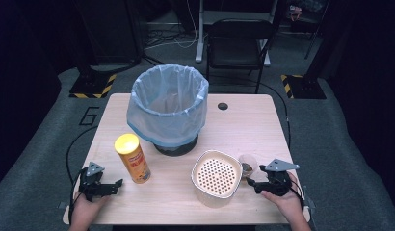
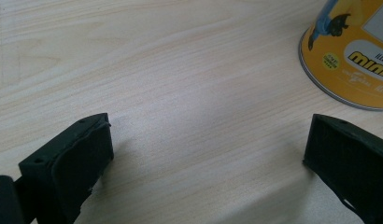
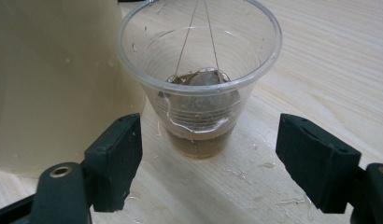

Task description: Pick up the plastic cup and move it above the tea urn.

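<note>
A clear plastic cup (image 3: 199, 93) with a tea bag and a little brown liquid stands upright on the wooden table (image 1: 253, 125), right of a cream container with a perforated top (image 1: 216, 177). In the high view the cup (image 1: 247, 165) sits just beyond my right gripper (image 1: 250, 182). In the right gripper view my right gripper (image 3: 208, 140) is open, its jaws on either side of the cup's base and clear of it. At the front left, my left gripper (image 1: 117, 185) stands open over bare wood (image 2: 208, 144). A yellow snack can (image 1: 133, 159) stands upright next to it.
A bin lined with a pale blue bag (image 1: 167, 103) stands at the table's middle back. The cream container's wall (image 3: 54, 70) is close to the cup's left. Small wet splashes (image 3: 255, 172) lie on the wood around the cup. A black chair (image 1: 239, 41) stands behind the table.
</note>
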